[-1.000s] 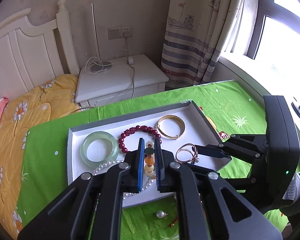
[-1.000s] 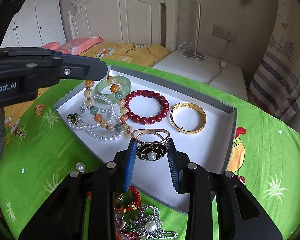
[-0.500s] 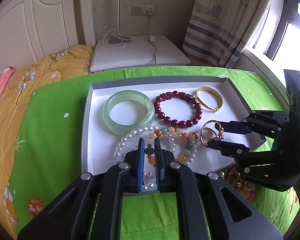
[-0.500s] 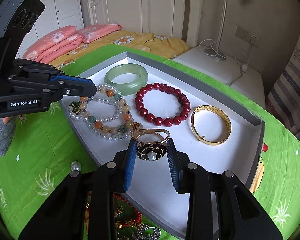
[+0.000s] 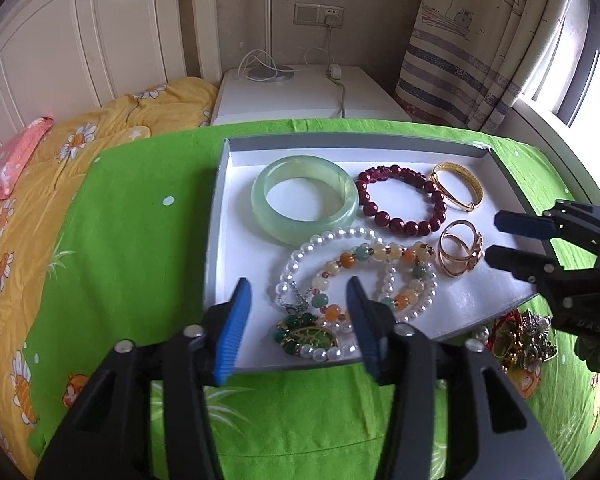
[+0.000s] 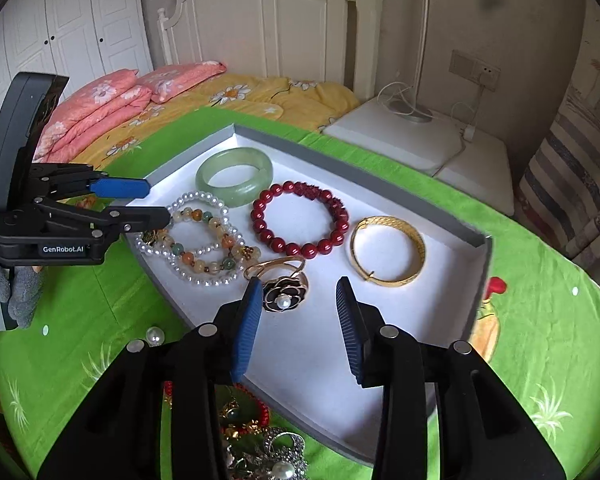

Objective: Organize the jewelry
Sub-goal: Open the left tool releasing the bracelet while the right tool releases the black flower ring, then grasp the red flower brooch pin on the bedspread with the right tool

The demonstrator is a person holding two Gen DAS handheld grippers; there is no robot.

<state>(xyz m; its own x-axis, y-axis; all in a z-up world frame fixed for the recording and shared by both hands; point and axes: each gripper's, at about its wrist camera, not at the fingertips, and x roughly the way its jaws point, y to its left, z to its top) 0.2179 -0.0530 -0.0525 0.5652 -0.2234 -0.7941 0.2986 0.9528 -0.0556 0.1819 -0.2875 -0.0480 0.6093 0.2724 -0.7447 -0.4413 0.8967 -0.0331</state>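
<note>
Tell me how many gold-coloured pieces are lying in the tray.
2: a gold bangle at the tray's far right, and a gold ring with a black flower nearer the front, beside the beaded bracelets. Small gold bits among the beads may be hidden.

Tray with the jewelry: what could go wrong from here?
1. The flower ring lies right against one pad of the opening right gripper; pulling back could drag it.
2. The colored bead string lies tangled over the pearl strand; the opening left gripper may snag both.
3. A loose pearl on the green cloth outside the tray may roll away.
</note>
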